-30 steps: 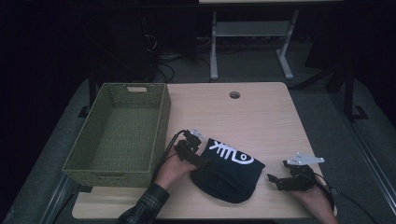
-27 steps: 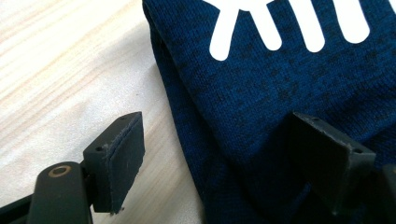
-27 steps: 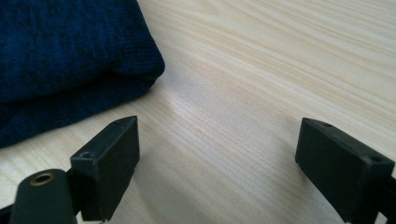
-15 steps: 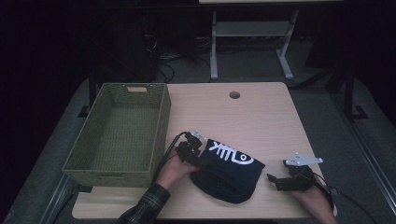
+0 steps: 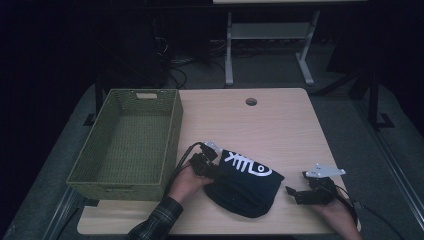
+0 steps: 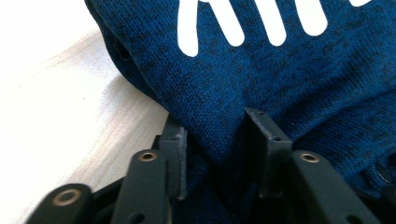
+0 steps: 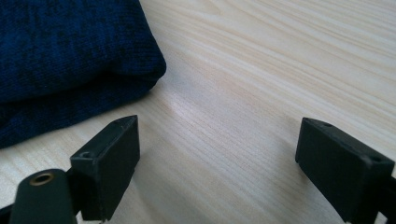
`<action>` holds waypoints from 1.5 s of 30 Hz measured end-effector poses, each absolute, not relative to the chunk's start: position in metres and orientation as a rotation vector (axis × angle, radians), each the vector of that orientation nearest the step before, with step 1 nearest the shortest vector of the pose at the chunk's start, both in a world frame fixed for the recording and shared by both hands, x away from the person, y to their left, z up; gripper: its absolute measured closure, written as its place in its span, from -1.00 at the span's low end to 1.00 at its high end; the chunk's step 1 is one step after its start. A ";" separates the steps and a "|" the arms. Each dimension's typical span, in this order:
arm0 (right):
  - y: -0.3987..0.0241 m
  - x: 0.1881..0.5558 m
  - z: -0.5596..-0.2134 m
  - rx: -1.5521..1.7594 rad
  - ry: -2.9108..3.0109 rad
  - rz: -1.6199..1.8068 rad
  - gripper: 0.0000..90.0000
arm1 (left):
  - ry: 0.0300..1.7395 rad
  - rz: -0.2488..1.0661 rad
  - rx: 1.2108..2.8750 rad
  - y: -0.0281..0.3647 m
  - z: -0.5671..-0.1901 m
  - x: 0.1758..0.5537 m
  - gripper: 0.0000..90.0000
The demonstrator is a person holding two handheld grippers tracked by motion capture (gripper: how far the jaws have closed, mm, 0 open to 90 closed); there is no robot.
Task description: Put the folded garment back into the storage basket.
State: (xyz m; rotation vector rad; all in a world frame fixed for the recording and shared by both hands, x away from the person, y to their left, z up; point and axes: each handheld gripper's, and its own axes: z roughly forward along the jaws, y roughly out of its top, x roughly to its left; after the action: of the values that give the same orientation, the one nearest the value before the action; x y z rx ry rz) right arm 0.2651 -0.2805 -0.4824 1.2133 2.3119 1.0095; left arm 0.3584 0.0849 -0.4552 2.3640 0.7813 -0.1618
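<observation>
1. On the near half of the wooden table (image 5: 280, 130), a folded dark blue knit garment (image 5: 245, 187) with a white fish-bone print is lying flat; it's sitting between the two grippers, a bit right of the green woven basket (image 5: 125, 142) and not touching it.

2. At the garment's left edge, the left gripper (image 5: 212, 170) is biting into the fabric; in the left gripper view its jaws have just been closing, and a raised fold of the blue knit (image 6: 261, 79) is sitting pinched between the two black pads (image 6: 177, 158), so yeah, it's clamping on cloth right now; the white stripes of the print are showing just beyond the jaws.

3. The hand behind it is coming in from the bottom edge with a plaid sleeve (image 5: 155, 222); the gripper's cable is looping toward the basket's near corner.

4. Over on the right, the right gripper (image 5: 295, 192) is lying low on the table, near the garment's right edge but apart from it; the right gripper view is showing its jaws spread wide with bare wood grain between them, nothing gripped; the garment's rounded corner (image 7: 70, 60) is sitting off to the upper left of those jaws.

5. The basket is standing along the table's left side; a round cable hole (image 5: 251, 101) is sitting near the far edge, well apart from everything else.
</observation>
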 end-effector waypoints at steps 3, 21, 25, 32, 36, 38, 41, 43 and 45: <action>-0.281 0.265 -0.482 1.214 2.312 1.010 -0.71 | 0.782 -0.167 2.369 0.084 -0.455 0.359 0.52; -0.280 0.265 -0.482 1.225 2.313 1.008 -0.71 | 0.784 -0.198 2.359 0.084 -0.430 0.361 0.62; -0.280 0.265 -0.482 1.226 2.313 1.008 -0.71 | 0.785 -0.199 2.352 0.084 -0.416 0.362 0.62; -0.280 0.265 -0.482 1.226 2.310 1.011 -0.71 | 0.777 -0.193 2.359 0.084 -0.389 0.361 0.63; -0.280 0.265 -0.482 1.227 2.310 1.011 -0.71 | 0.755 -0.181 2.378 0.087 -0.374 0.361 0.63; -0.280 0.265 -0.482 1.227 2.310 1.011 -0.71 | 0.758 -0.182 2.376 0.090 -0.368 0.362 0.63; -0.280 0.265 -0.482 1.226 2.310 1.011 -0.71 | 0.761 -0.177 2.375 0.093 -0.359 0.362 0.63; -0.280 0.265 -0.482 1.227 2.310 1.012 -0.71 | 0.761 -0.171 2.369 0.094 -0.352 0.361 0.63; -0.280 0.265 -0.482 1.226 2.310 1.012 -0.71 | 0.750 -0.155 2.381 0.095 -0.345 0.360 0.63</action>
State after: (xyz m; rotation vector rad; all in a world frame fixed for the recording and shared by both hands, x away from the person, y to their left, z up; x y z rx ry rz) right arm 0.2649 -0.2801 -0.4824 1.2259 2.3098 1.0120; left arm 0.3604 0.0950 -0.3449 2.3805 0.7504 -0.1550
